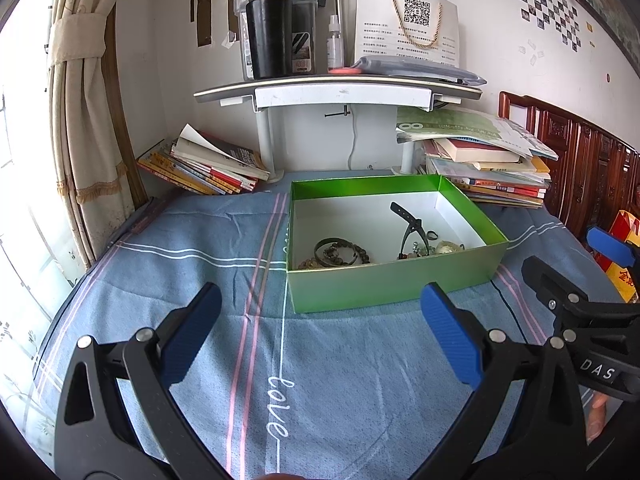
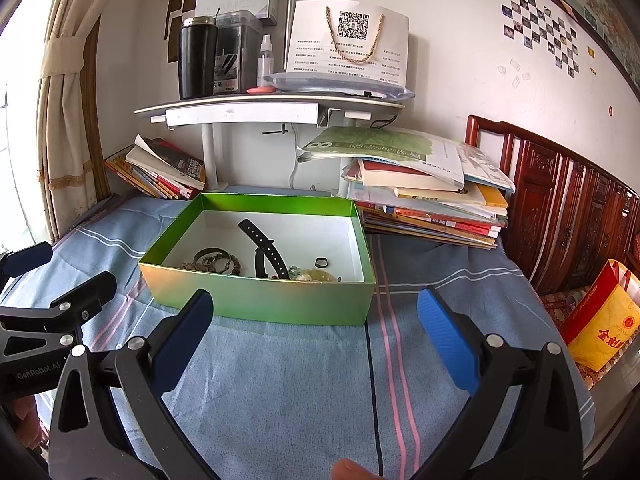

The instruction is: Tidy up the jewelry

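A green box (image 1: 384, 280) (image 2: 256, 300) with a white inside stands on a blue cloth. Inside lie a black strap (image 1: 410, 224) (image 2: 264, 248), a dark bangle with beaded bracelets (image 1: 338, 252) (image 2: 216, 262), a small dark ring (image 2: 321, 262) and pale beads (image 1: 446, 247) (image 2: 316, 276). My left gripper (image 1: 320, 328) is open, with nothing between its fingers, hovering over the cloth just in front of the box. My right gripper (image 2: 316, 320) is also open and empty, close to the box's front wall. Each gripper shows at the edge of the other's view.
A blue striped cloth (image 1: 340, 380) (image 2: 300, 400) covers the table. Book stacks lie behind the box at left (image 1: 204, 168) and right (image 2: 428, 192). A white shelf (image 1: 340, 88) carries a black tumbler (image 1: 269, 32). A carved wooden headboard (image 2: 560, 208) and a yellow bag (image 2: 600, 320) sit right.
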Demonstrator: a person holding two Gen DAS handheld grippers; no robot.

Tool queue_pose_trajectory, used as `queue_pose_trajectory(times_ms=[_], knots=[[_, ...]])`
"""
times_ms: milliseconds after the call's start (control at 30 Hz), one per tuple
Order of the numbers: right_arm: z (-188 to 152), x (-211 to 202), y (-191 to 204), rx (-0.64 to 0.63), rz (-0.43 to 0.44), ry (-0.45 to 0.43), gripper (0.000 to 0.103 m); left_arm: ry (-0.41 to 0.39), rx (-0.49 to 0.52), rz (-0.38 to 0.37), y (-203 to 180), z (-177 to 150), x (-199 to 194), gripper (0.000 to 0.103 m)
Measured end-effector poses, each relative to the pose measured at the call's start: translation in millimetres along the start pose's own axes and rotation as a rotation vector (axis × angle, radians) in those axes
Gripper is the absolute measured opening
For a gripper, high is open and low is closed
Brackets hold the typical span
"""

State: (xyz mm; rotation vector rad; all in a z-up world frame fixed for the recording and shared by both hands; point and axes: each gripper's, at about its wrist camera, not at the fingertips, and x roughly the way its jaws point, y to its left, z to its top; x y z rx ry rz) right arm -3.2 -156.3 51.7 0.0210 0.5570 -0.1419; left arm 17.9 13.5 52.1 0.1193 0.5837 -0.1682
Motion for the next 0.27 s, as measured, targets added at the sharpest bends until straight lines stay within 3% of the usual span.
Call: queue_pose_trajectory(times_ms=[267], knots=[[-6.8, 5.5, -12.8, -0.039, -0.03, 0.033, 0.1, 0.036, -0.009, 0.022, 2.5, -6.0, 4.7, 0.099]])
